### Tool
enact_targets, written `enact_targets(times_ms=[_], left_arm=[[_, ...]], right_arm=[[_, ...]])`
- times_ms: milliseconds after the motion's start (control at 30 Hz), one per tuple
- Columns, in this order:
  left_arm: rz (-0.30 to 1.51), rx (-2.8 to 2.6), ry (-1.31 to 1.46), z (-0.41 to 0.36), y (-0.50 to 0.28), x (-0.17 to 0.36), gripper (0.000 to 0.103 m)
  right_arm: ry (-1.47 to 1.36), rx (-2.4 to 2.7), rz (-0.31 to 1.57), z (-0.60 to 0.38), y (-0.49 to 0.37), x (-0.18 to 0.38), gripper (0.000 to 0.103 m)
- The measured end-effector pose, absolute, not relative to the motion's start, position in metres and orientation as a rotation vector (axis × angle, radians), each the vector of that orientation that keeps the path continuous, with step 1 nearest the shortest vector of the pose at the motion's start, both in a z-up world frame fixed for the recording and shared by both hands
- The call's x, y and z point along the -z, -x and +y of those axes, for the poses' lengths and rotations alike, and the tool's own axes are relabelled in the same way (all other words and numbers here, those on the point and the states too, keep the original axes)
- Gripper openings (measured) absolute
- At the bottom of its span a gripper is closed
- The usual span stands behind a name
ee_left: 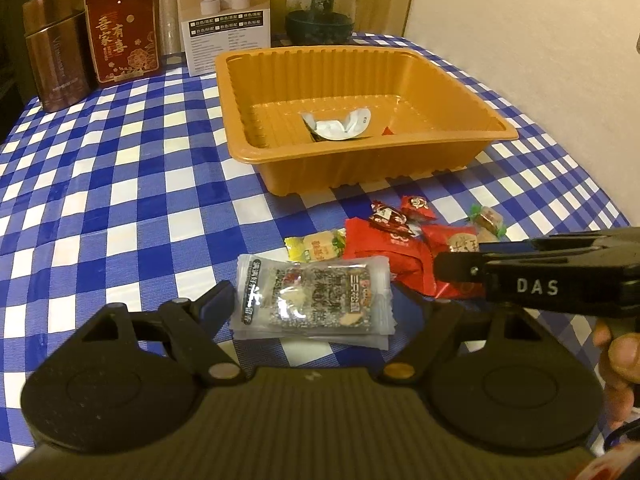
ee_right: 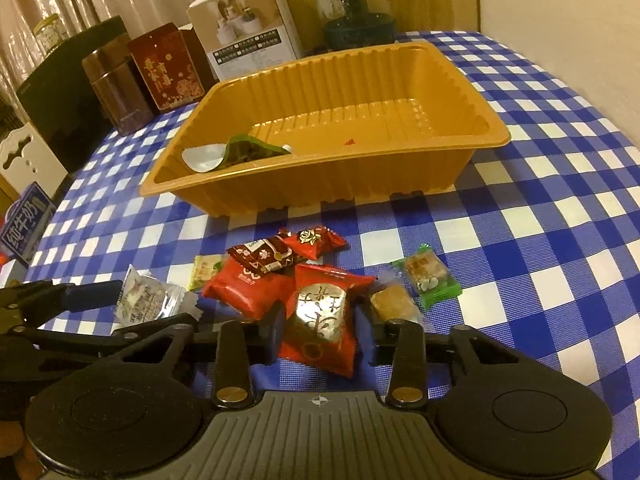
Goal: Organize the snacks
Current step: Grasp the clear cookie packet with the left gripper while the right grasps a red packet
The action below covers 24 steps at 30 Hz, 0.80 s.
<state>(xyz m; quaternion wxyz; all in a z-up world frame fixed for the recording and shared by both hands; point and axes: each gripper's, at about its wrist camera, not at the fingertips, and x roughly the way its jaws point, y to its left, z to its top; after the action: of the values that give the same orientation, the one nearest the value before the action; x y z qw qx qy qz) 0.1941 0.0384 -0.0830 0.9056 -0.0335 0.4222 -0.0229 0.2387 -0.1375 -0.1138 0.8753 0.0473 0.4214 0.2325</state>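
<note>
Lying loose on the blue-and-white checked tablecloth point(ee_right: 540, 216) in front of the orange tray point(ee_right: 460, 80) were eight wrapped snacks, counted from the right wrist view: one clear packet point(ee_left: 312, 300), one pale yellow-green sweet point(ee_right: 206, 270), one plain red packet point(ee_right: 244, 290), one dark red candy point(ee_right: 266, 256), one small red candy with a rose point(ee_right: 314, 240), one red packet with a gold seal point(ee_right: 322, 320), one clear-wrapped brown cake point(ee_right: 392, 302) and one green-wrapped sweet point(ee_right: 430, 278). They sat bunched together, several touching or overlapping.

Inside the tray lay one opened wrapper with a silvery lining point(ee_right: 236, 154) against the near-left wall, plus one tiny red scrap point(ee_right: 350, 142) on the floor.

The left gripper point(ee_left: 316, 308) stood spread wide, the clear packet between its fingers; contact with the pads could not be told. The right gripper point(ee_right: 322, 326) was narrowed around the gold-seal packet, fingers close on both sides, with a firm pinch not certain.

Behind the tray stood one brown tin point(ee_left: 56, 52), one red box point(ee_left: 122, 32), one white carton point(ee_left: 224, 12) and one glass jar point(ee_left: 320, 4).
</note>
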Motion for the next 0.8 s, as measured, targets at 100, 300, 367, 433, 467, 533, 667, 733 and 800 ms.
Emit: enact_targets(times_ms=[100,300,367,433,467,533,667,733,800], left_arm=[[0.872,0.053,0.067,0.038,-0.194,0.083,0.082],[0.863,0.061,0.064,0.036,-0.192,0.081,0.082],[0.858,0.063,0.061,0.035,-0.191,0.080,0.082],[0.855,0.065,0.060,0.035,-0.191,0.079,0.082],[0.853,0.066,0.060,0.035,-0.190,0.078,0.082],[0.849,0.069,0.060,0.035,-0.190,0.078,0.082],[0.837,0.072,0.062,0.036,-0.187,0.075,0.082],[0.830,0.075,0.062,0.035,-0.186,0.073,0.082],[0.825,0.076,0.060,0.034,-0.186,0.072,0.082]], right_arm=[[-0.077,-0.484,0.875,-0.136,-0.237,0.113,0.035],[-0.089,-0.483,0.875,-0.142,-0.234,0.112,0.031],[-0.091,-0.480,0.868,-0.144,-0.234,0.111,0.030],[-0.089,-0.480,0.862,-0.145,-0.232,0.108,0.030],[-0.090,-0.479,0.856,-0.146,-0.232,0.107,0.029],[-0.089,-0.478,0.845,-0.148,-0.230,0.105,0.027],[-0.104,-0.475,0.816,-0.154,-0.227,0.097,0.027],[-0.106,-0.471,0.799,-0.157,-0.227,0.092,0.026],[-0.097,-0.462,0.789,-0.159,-0.228,0.091,0.026]])
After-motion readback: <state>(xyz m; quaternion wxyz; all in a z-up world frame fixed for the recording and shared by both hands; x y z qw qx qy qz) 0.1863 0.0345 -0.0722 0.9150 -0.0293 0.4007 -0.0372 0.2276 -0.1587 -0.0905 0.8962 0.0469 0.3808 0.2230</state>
